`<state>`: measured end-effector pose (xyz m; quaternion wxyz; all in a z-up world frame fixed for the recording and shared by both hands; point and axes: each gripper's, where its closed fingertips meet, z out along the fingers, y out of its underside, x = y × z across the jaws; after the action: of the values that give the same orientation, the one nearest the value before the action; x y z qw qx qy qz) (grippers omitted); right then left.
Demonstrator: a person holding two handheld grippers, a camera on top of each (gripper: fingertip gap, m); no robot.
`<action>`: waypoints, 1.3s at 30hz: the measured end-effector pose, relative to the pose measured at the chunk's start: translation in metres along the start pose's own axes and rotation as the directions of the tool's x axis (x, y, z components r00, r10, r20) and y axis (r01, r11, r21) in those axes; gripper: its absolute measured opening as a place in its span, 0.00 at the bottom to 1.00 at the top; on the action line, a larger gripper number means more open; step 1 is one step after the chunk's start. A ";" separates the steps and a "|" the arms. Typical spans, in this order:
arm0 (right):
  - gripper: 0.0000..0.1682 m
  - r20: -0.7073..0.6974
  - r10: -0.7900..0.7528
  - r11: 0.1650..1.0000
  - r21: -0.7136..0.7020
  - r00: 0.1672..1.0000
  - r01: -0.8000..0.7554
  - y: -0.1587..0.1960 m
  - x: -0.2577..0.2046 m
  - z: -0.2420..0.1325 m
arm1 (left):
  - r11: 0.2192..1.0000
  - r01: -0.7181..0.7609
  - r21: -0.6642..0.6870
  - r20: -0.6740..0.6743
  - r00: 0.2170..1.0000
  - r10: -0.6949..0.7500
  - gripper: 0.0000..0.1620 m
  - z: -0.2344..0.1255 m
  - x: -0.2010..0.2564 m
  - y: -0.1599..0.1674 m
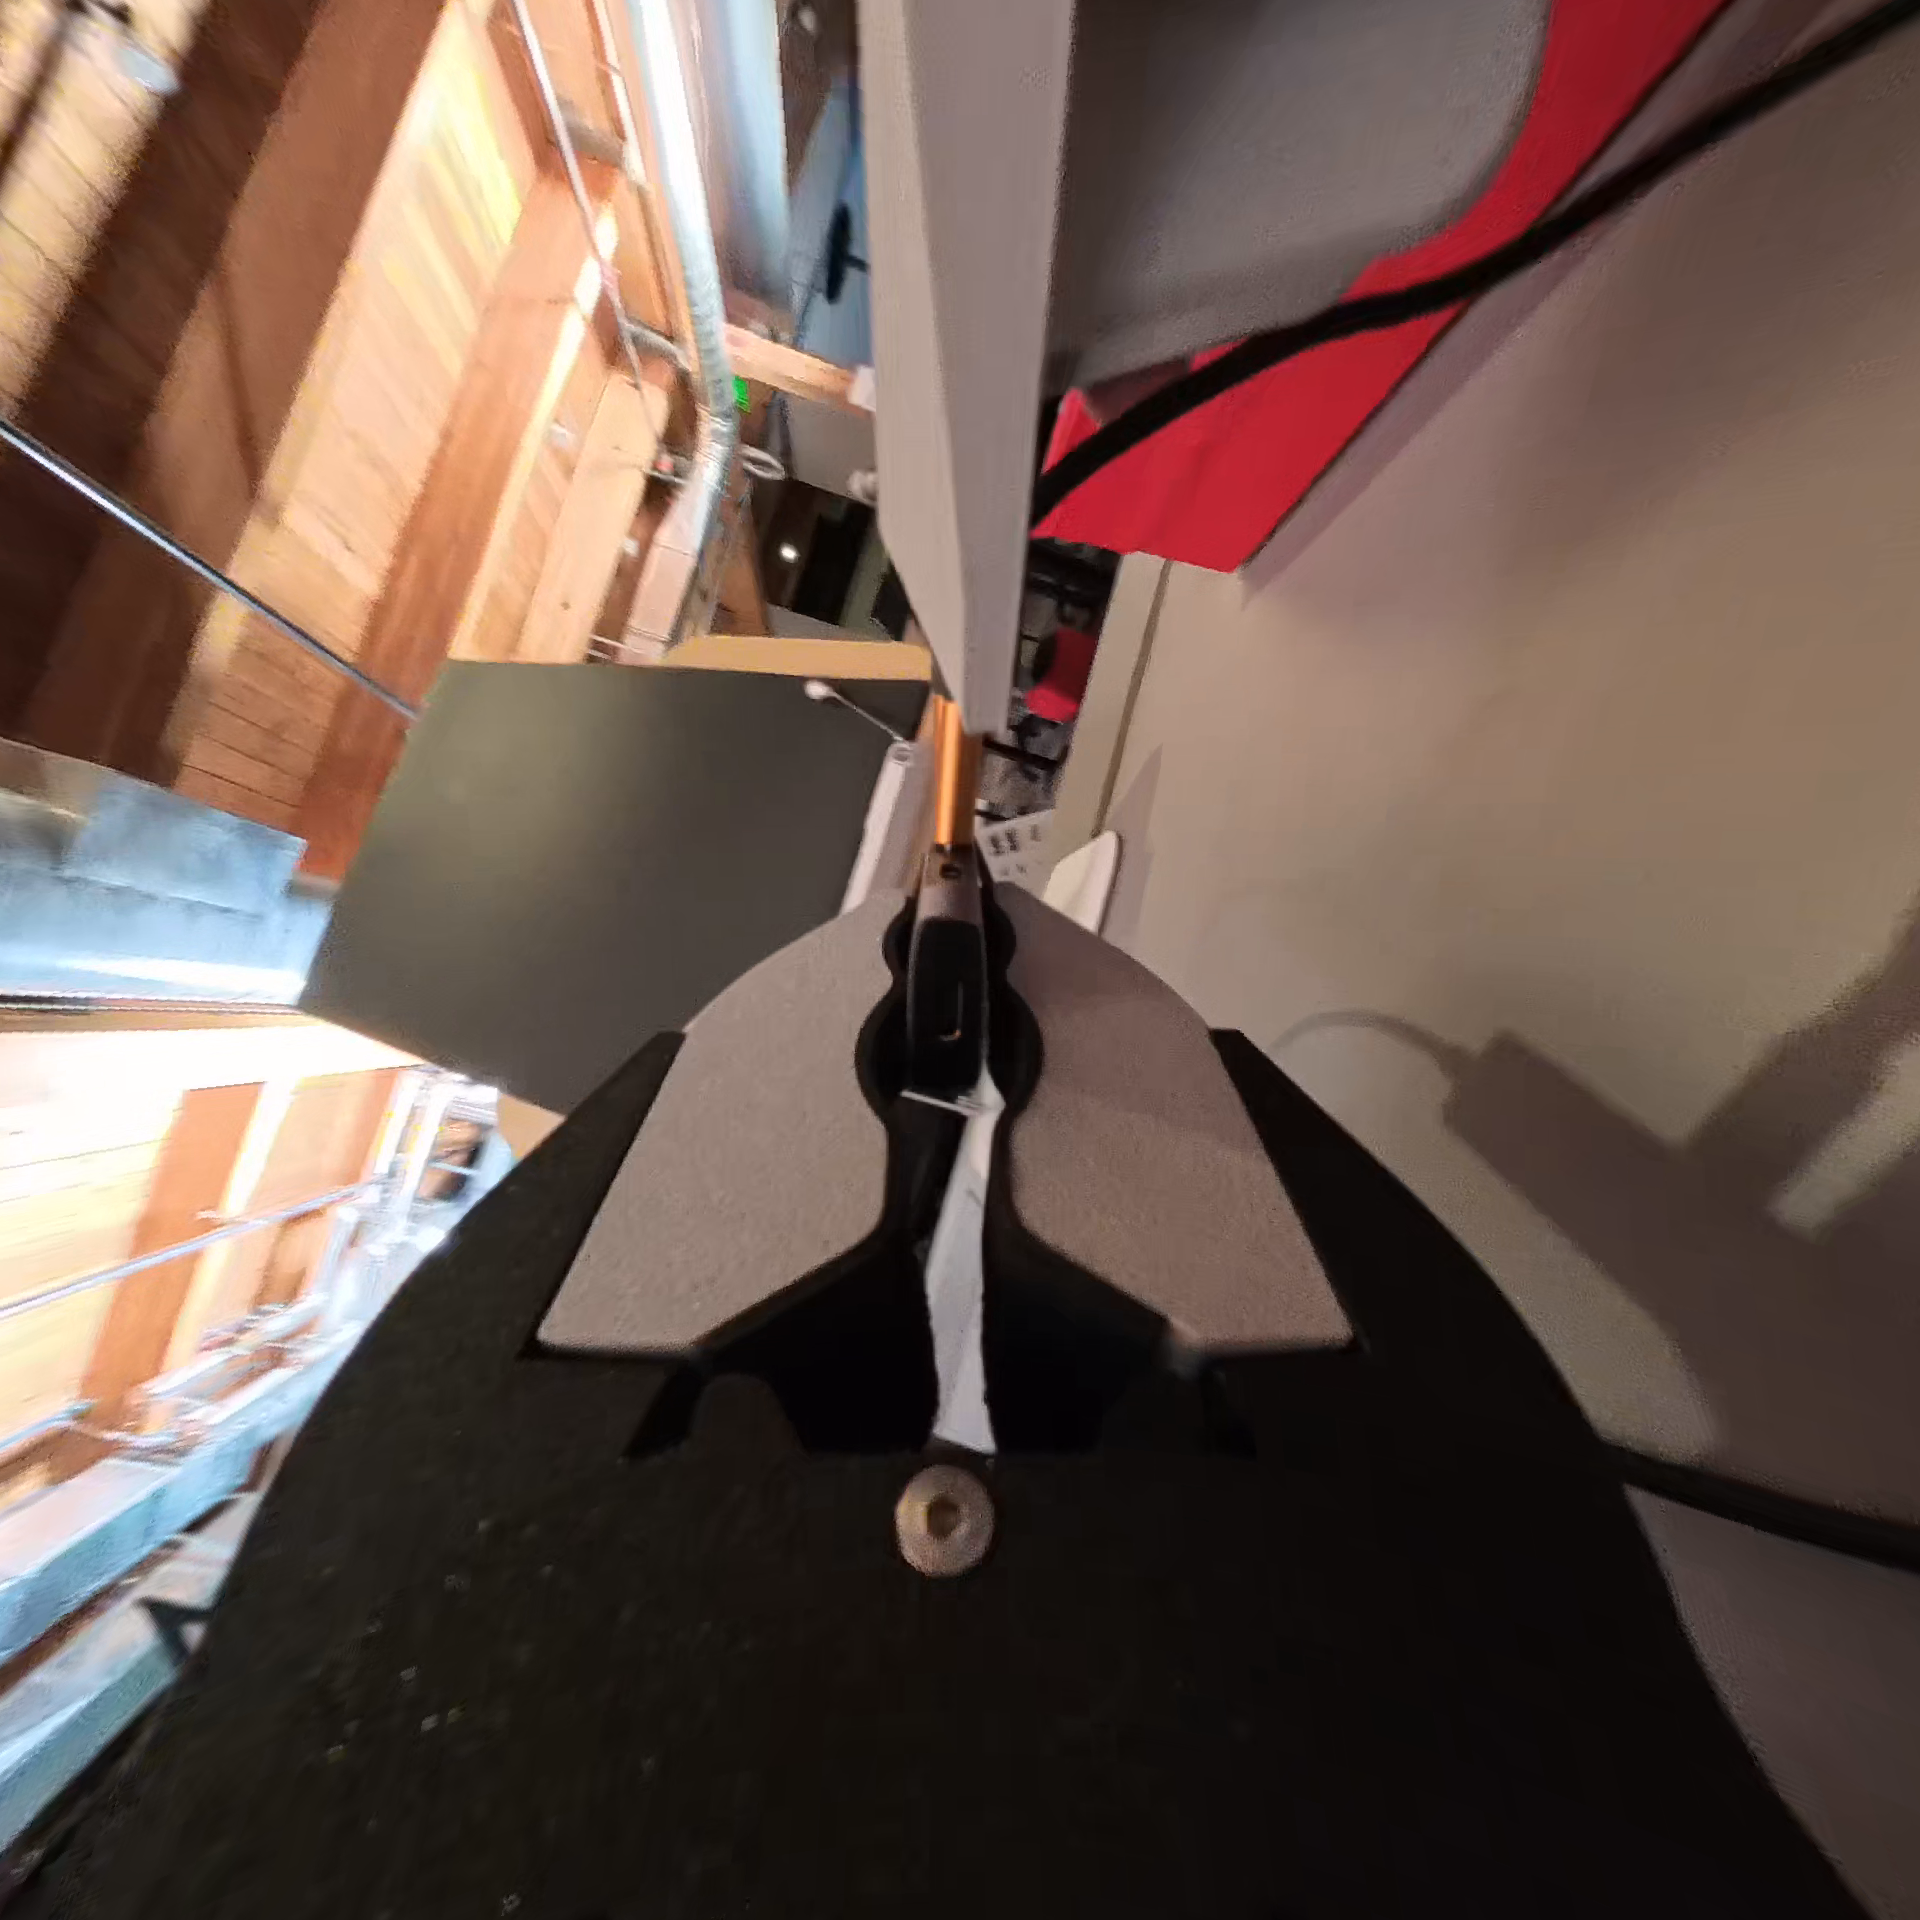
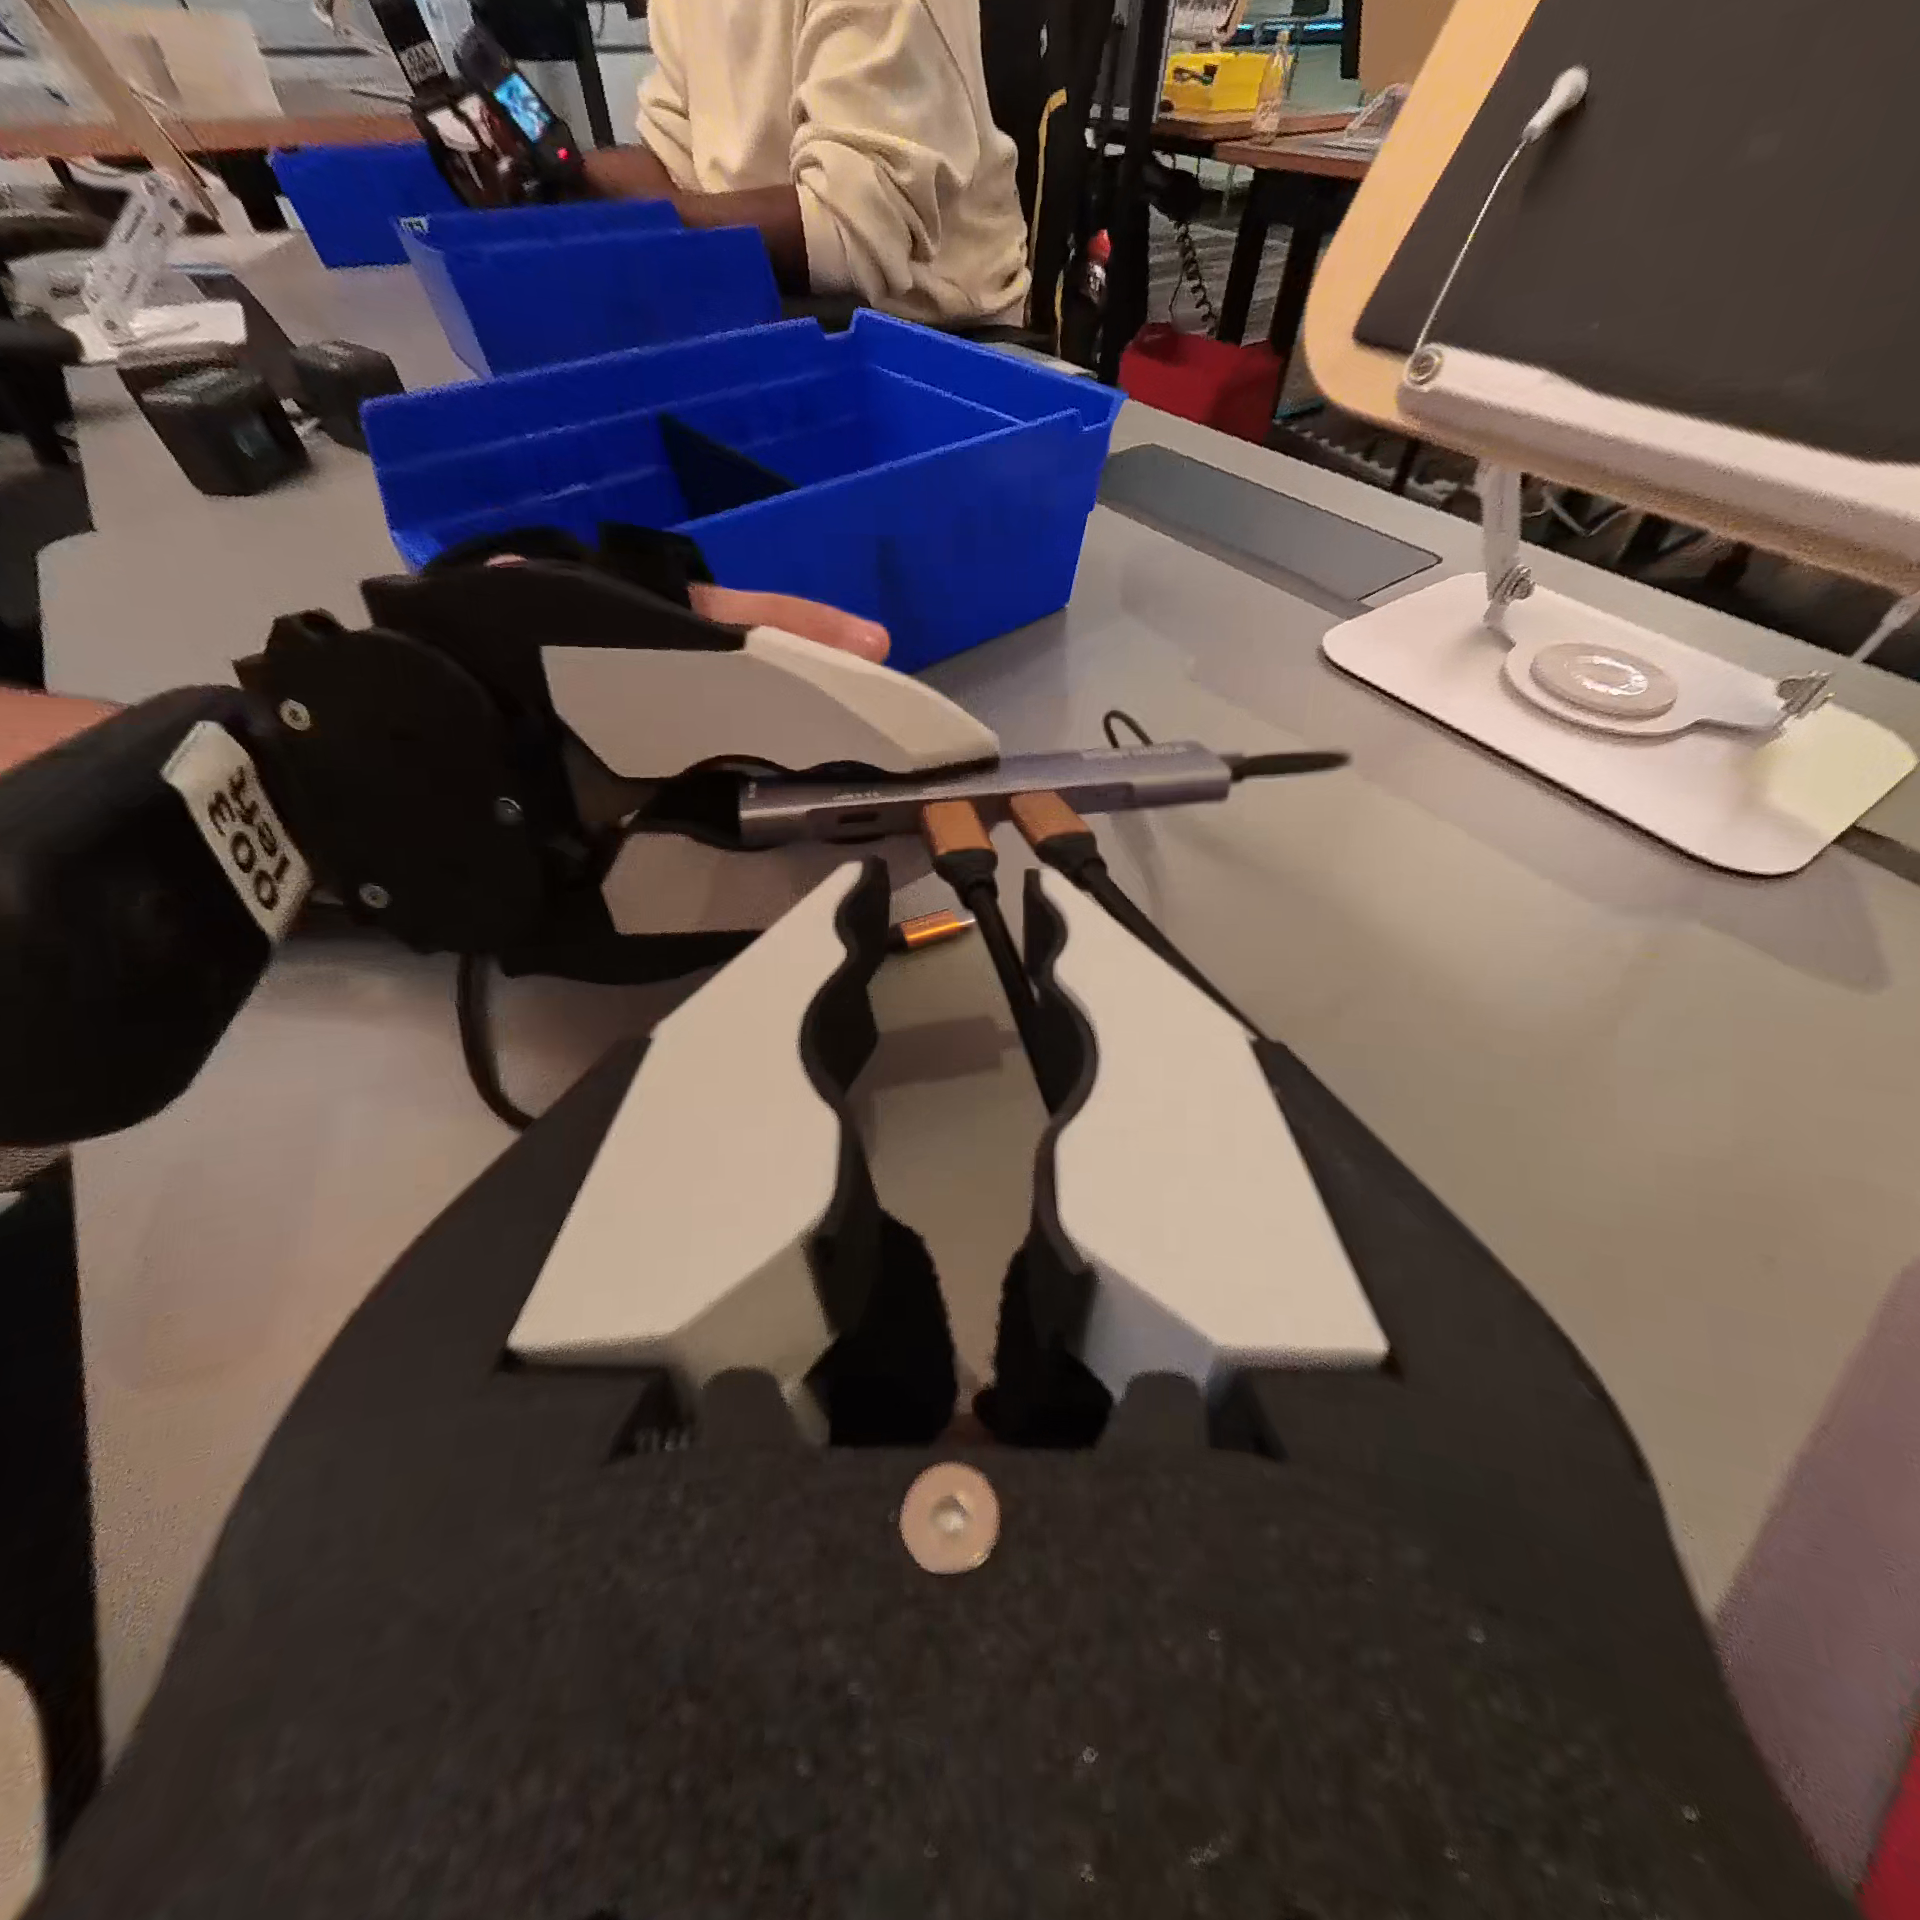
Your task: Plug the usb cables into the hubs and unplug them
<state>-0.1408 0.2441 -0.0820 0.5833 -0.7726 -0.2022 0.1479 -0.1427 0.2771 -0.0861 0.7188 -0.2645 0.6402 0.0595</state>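
Note:
In the right wrist view my left gripper [image 2: 873,800] comes in from the left and is shut on a slim grey hub [image 2: 1122,779], holding it level above the table. Two orange-collared plugs [image 2: 954,831] [image 2: 1049,821] sit in the hub's near side. My right gripper [image 2: 951,935] is open just behind the plugs. The black cable [image 2: 1013,987] of the left plug runs between its fingers. A third orange plug [image 2: 935,928] lies loose on the table below. The left wrist view is rolled sideways. It shows my left gripper [image 1: 948,914] clamped on the hub [image 1: 943,997] end-on.
Blue bins [image 2: 883,520] stand behind the hub on the grey table [image 2: 1455,1039]. A white stand base [image 2: 1455,665] carrying a dark panel [image 2: 1714,208] is at the right. A person in a cream top [image 2: 852,135] sits at the far side. Black boxes [image 2: 223,426] are at the far left. The grippers are tip to tip, or close to it.

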 end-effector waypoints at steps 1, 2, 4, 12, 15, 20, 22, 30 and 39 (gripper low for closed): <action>0.14 -0.004 -0.002 1.000 0.006 1.000 0.002 0.000 -0.001 0.001 | 1.000 0.018 -0.003 -0.015 1.000 -0.018 0.06 0.000 0.002 0.000; 0.13 -0.004 0.003 1.000 0.018 1.000 -0.003 -0.002 -0.001 0.000 | 1.000 0.014 -0.001 -0.011 1.000 -0.014 0.06 0.000 0.002 0.000; 0.11 -0.007 0.021 0.999 0.031 1.000 -0.021 -0.002 0.000 0.000 | 1.000 -0.002 -0.002 0.000 1.000 0.002 0.06 0.000 0.002 -0.001; 0.06 -0.009 -0.055 0.998 -0.011 0.998 0.055 0.004 -0.006 -0.001 | 0.998 0.057 0.029 -0.054 0.997 -0.055 0.05 0.000 0.013 -0.008; 0.06 0.013 -0.077 0.996 -0.042 0.997 0.078 0.009 -0.015 0.004 | 0.995 0.069 0.067 -0.070 0.996 -0.064 0.05 -0.001 0.018 -0.018; 0.06 -0.014 -0.147 0.986 -0.078 0.989 0.145 0.013 -0.011 0.006 | 0.997 0.074 0.030 -0.096 0.993 -0.071 0.06 0.002 0.022 -0.012; 0.06 -0.025 -0.163 0.985 -0.065 0.986 0.161 0.011 -0.011 0.006 | 0.997 0.071 0.030 -0.081 0.994 -0.068 0.06 0.002 0.020 -0.012; 0.06 -0.049 -0.131 0.990 -0.053 0.990 0.128 0.010 -0.004 0.002 | 0.994 0.113 0.007 -0.069 0.991 -0.112 0.07 0.004 0.016 -0.003; 0.06 -0.039 -0.100 0.993 -0.073 0.994 0.097 0.011 -0.008 0.004 | 0.998 0.059 0.005 -0.057 0.997 -0.059 0.06 0.004 0.017 -0.002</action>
<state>-0.1486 0.2408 -0.0935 0.5662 -0.7850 -0.2327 0.0951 -0.1355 0.2733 -0.1018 0.7028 -0.2824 0.6524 0.0285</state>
